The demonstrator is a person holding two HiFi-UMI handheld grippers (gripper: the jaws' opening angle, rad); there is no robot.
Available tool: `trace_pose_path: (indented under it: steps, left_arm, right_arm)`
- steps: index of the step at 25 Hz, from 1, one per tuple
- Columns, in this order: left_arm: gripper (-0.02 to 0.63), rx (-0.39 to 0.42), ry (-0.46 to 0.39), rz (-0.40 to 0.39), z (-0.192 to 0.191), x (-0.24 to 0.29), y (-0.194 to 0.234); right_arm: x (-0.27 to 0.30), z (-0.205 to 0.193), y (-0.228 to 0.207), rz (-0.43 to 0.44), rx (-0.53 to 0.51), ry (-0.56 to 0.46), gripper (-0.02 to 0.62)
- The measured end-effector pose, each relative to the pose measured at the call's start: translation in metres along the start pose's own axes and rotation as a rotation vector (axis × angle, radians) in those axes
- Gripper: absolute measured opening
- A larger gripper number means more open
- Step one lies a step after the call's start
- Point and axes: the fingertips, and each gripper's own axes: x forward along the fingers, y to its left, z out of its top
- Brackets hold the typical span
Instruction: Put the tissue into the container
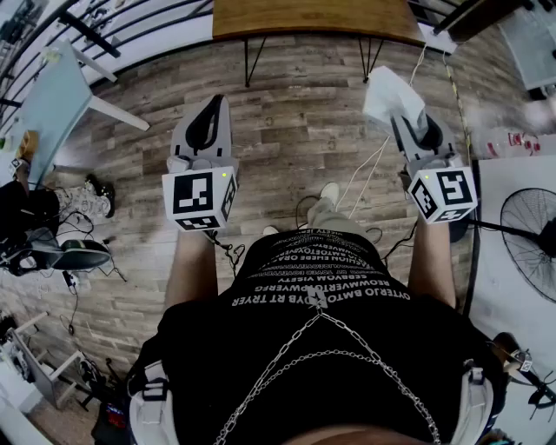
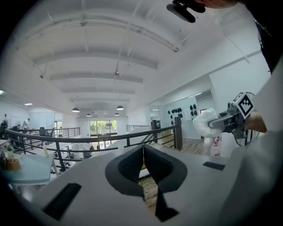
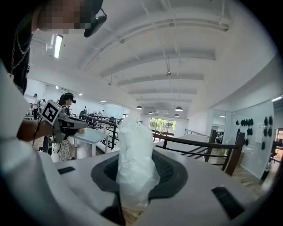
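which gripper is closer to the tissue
Right. The right gripper is shut on the tissue, which sticks out past its tips. The left gripper is shut and empty, apart from it, off to the tissue's left.

Black T-shirt with white lettering, silver chain, grey left tongs, right tongs, marker cubes

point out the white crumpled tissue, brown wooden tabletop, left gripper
white crumpled tissue (image 3: 135, 163), right gripper view, its middle
brown wooden tabletop (image 1: 313, 19), head view, bare top
left gripper (image 2: 143, 150), left gripper view, between fingertips
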Motion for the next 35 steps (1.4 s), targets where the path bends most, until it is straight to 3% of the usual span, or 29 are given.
trace_pose_path:
  steps: [7, 15, 23, 35]
  left_arm:
    - [0.029, 0.046, -0.030, -0.021, 0.004, -0.049, 0.018]
    - [0.029, 0.041, 0.001, -0.024, -0.010, -0.049, 0.028]
    - [0.029, 0.036, 0.030, -0.021, -0.018, 0.020, 0.018]
    - [0.029, 0.072, 0.026, 0.004, 0.017, 0.163, -0.012]
  right_arm:
    - [-0.021, 0.020, 0.043, -0.039, 0.026, -0.030, 0.130]
    - [-0.028, 0.012, 0.027, -0.076, 0.087, -0.041, 0.133]
    - [0.018, -0.016, -0.031, -0.053, 0.099, 0.000, 0.135]
    - [0.110, -0.011, -0.147, 0.018, 0.067, -0.023, 0.135]
